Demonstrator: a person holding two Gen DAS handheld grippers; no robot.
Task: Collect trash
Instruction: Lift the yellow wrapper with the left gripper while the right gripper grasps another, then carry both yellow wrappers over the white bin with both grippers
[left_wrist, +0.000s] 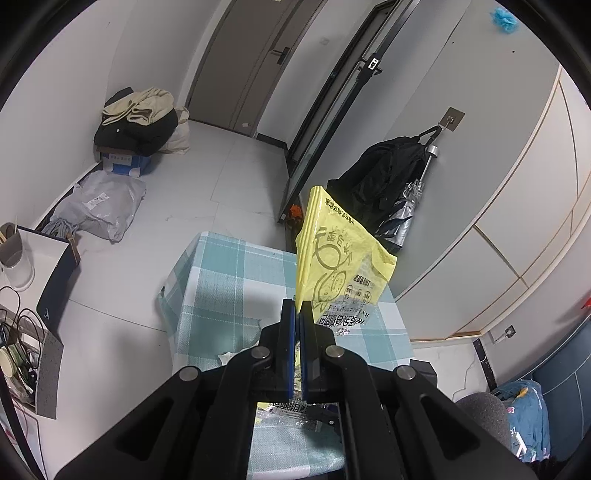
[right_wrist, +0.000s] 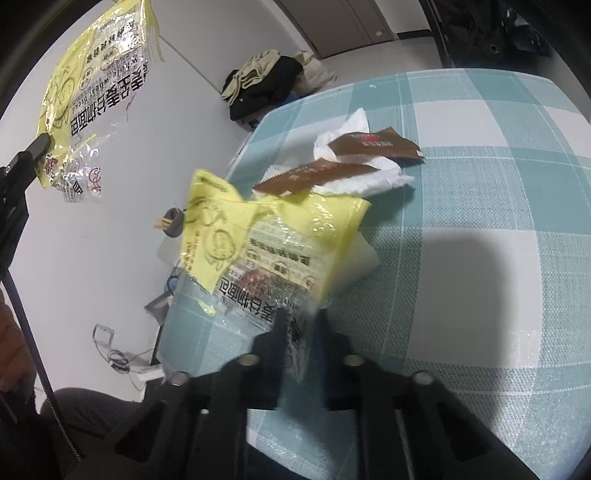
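My left gripper (left_wrist: 296, 308) is shut on a yellow and clear bread wrapper (left_wrist: 334, 254), which it holds upright above the teal checked table (left_wrist: 221, 295). The right wrist view shows that gripper (right_wrist: 38, 144) and its wrapper (right_wrist: 92, 88) at the upper left. A second yellow wrapper (right_wrist: 266, 243) lies at the table's left edge, with my right gripper (right_wrist: 303, 325) shut on its clear near end; that gripper is blurred. Beyond it lie a crumpled white tissue (right_wrist: 369, 177) and two brown wrappers (right_wrist: 373, 146) (right_wrist: 314, 175) on the cloth (right_wrist: 461, 258).
A pile of clothes (left_wrist: 138, 118) on a box and a grey parcel bag (left_wrist: 99, 208) lie on the floor to the left. A black bag and an umbrella (left_wrist: 391, 184) hang on the right wall. A person's leg (right_wrist: 96, 406) is by the table's near left corner.
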